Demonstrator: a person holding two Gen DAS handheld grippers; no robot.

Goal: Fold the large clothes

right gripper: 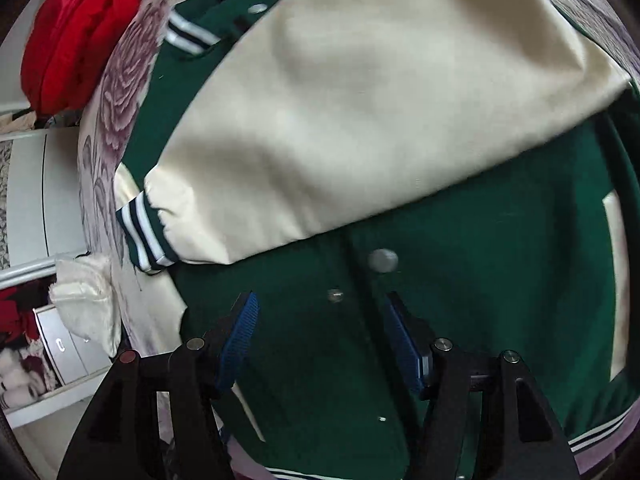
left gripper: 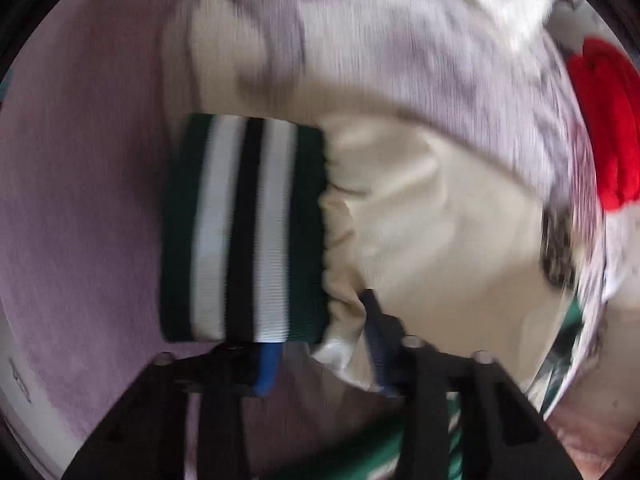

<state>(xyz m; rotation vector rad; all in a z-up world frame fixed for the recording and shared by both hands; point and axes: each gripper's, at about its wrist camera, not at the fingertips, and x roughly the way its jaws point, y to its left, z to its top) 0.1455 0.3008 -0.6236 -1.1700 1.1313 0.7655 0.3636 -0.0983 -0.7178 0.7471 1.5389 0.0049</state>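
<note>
Blue-padded fingers of the right gripper stand well apart just above the green front of the jacket, holding nothing, with two metal snaps of the placket between and just beyond them. No brand, label or writing can be read anywhere on the jacket. Its cream sleeve lies folded across the chest, its striped cuff reaching the jacket's left edge, beside the floral bedsheet. Beyond that edge sit a red cushion and a crumpled white cloth. From the left wrist view, the left gripper is narrowed around the other sleeve's gathered cream cloth next to the striped cuff; blur hides whether the pads actually press it. Bare lilac sheet lies open past that cuff.
</note>
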